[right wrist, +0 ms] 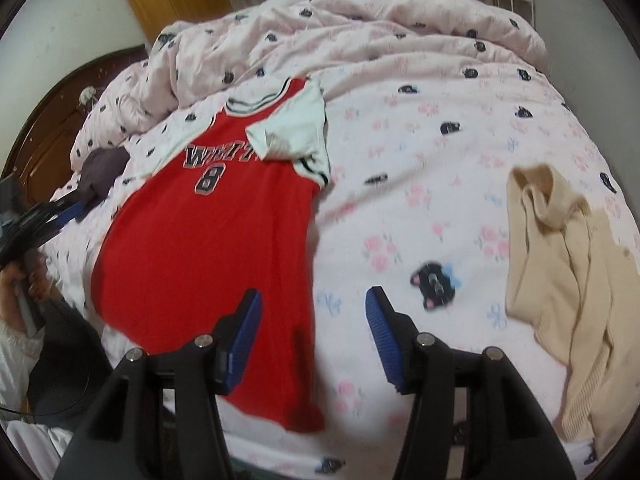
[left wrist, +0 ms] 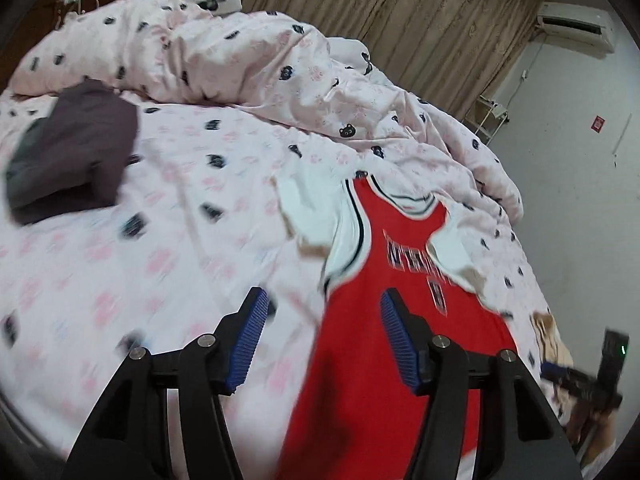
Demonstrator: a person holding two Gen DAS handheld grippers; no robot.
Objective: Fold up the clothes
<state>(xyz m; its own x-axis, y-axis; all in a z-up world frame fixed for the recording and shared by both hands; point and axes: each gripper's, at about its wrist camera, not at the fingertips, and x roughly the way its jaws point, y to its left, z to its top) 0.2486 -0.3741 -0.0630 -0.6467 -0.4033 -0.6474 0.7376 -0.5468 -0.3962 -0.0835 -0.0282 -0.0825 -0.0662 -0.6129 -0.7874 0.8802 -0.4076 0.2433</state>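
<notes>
1. The left wrist view is smeared: the print on the pink bed sheet (left wrist: 180, 216) streaks, and the lettering across the red jersey (left wrist: 372, 340) cannot be read there; only the digit below it is legible.
2. The jersey's hem is cut off in the left wrist view behind the gripper body. In the right wrist view the right sleeve (right wrist: 296, 128) is folded in over the chest and covers the end of the lettering.
3. The beige sweater (right wrist: 560, 280) is a mere sliver at the right edge of the left wrist view; the right wrist view shows it crumpled, well apart from the jersey.
4. The dark garment (left wrist: 76, 148) lies blurred near the heaped quilt (left wrist: 248, 52).
5. The left gripper (left wrist: 324, 336) stands parted with nothing gripped; the jersey's left edge lies on the bed under the gap.
6. The right gripper (right wrist: 314, 332) is likewise parted and empty, over the jersey's lower right edge.
7. At the left edge of the right wrist view, a hand (right wrist: 24, 280) holds the other gripper.
</notes>
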